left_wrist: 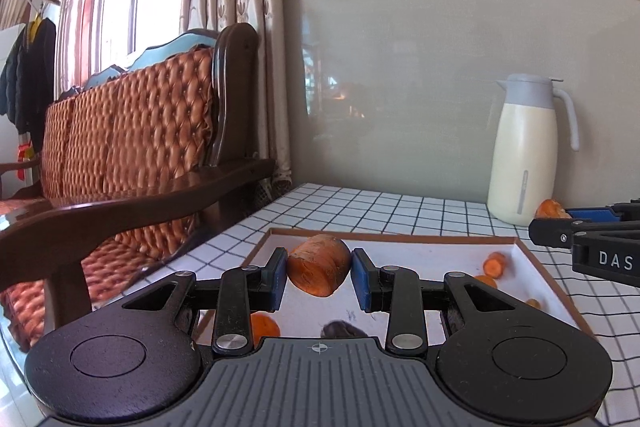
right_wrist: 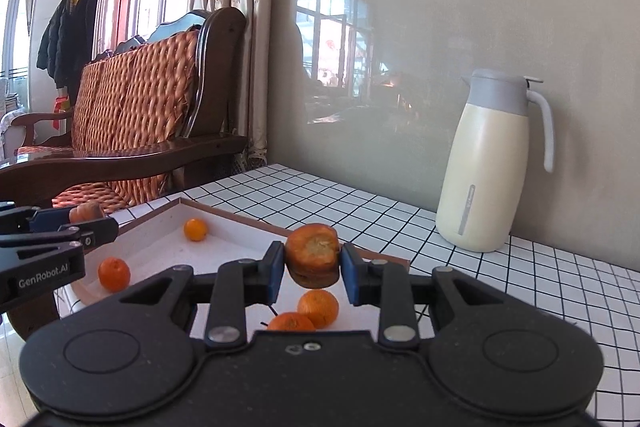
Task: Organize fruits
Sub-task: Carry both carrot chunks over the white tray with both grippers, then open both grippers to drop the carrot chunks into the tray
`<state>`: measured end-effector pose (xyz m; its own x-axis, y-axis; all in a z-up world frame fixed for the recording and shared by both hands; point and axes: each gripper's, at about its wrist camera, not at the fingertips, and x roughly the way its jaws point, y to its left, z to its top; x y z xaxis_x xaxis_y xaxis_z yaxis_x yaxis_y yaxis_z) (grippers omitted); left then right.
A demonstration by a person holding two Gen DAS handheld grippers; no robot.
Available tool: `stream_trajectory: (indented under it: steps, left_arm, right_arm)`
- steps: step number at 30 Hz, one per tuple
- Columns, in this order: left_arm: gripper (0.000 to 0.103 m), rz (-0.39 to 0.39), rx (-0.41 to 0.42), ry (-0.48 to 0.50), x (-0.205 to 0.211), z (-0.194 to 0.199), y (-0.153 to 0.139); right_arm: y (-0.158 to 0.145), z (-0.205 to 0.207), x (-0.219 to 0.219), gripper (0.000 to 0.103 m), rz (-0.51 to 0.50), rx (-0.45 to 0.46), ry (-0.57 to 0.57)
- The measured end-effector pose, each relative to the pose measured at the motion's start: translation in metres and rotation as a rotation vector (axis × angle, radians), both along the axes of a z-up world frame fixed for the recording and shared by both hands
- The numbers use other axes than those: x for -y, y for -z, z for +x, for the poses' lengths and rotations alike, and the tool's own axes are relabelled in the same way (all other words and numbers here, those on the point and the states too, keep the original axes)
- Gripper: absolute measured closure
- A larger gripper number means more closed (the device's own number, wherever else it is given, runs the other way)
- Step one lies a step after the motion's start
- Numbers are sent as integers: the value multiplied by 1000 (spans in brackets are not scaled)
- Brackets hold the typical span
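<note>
1. Left gripper [left_wrist: 319, 273] clamps a carrot chunk [left_wrist: 318, 264] above the tray [left_wrist: 536, 267], long axis lying left-right, cut face nearward.
2. Right gripper [right_wrist: 312, 267] clamps another carrot piece [right_wrist: 313, 254], cut end nearward, above the tray's oranges [right_wrist: 318, 307].

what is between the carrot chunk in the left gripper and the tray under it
Nothing visible. The left gripper holds its carrot chunk over a bare stretch of the tray; the nearest loose pieces lie off to the right.
</note>
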<state>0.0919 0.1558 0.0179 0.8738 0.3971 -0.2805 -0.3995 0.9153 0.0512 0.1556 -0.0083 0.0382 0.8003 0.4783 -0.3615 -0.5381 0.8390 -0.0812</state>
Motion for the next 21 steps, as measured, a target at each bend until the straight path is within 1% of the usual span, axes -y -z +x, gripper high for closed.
stream_trajectory:
  steps: [8,13,18,21]
  left_arm:
    - [68,-14,1,2,-15,29,4]
    - [68,-7,-3,2,-20,41,6]
    - [68,-16,-27,-14,-32,51,13]
    - [68,-19,-39,-25,-39,56,16]
  right_arm:
    - [6,21,-10,81,-4,-8,7]
    - [9,34,-14,81,-7,-16,10]
    - [16,49,-19,81,-24,-47,20]
    - [17,62,-21,81,-17,-68,34]
